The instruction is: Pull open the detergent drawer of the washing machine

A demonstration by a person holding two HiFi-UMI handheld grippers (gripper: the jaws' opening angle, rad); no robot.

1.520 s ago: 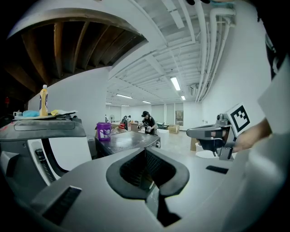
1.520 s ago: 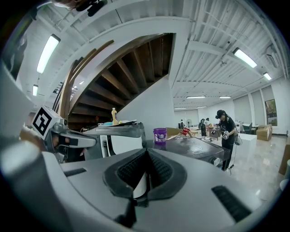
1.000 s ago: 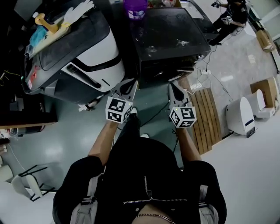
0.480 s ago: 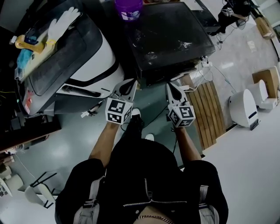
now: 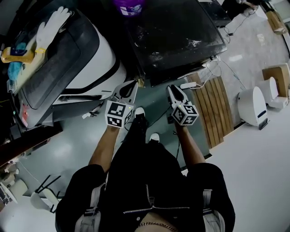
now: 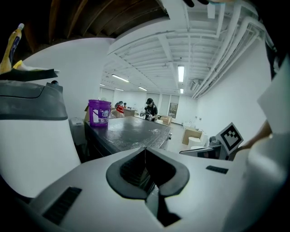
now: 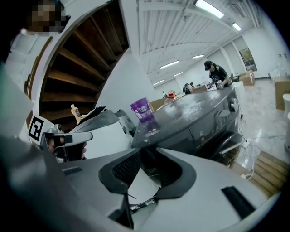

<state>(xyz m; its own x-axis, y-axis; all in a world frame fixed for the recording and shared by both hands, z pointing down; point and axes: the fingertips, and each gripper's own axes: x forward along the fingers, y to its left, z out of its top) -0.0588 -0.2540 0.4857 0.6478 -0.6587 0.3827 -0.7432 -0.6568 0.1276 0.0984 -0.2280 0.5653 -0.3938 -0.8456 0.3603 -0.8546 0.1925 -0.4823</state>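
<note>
The dark washing machine [image 5: 176, 36] stands ahead of me, a purple detergent tub [image 5: 130, 7] on its black top. Its front panel [image 7: 213, 122] shows in the right gripper view; I cannot pick out the drawer there. Both grippers hang in the air in front of the machines, touching nothing. My left gripper [image 5: 128, 88] is near the gap between the two machines, its jaws shut and empty [image 6: 145, 152]. My right gripper [image 5: 175, 93] is short of the dark machine's front edge. Its jaws [image 7: 142, 174] have just been opening, now a little apart with nothing between them.
A white and grey machine [image 5: 97, 59] stands at the left, with a white glove [image 5: 50, 25] and a yellow bottle on top. A wooden pallet [image 5: 217, 108] and cables lie on the floor at the right, and a white appliance [image 5: 251, 106] beyond. People work far back.
Both grippers have sunk lower in front of the machines. The right one has rolled, so its marker cube shows a different face. My view has shifted left over the machines.
</note>
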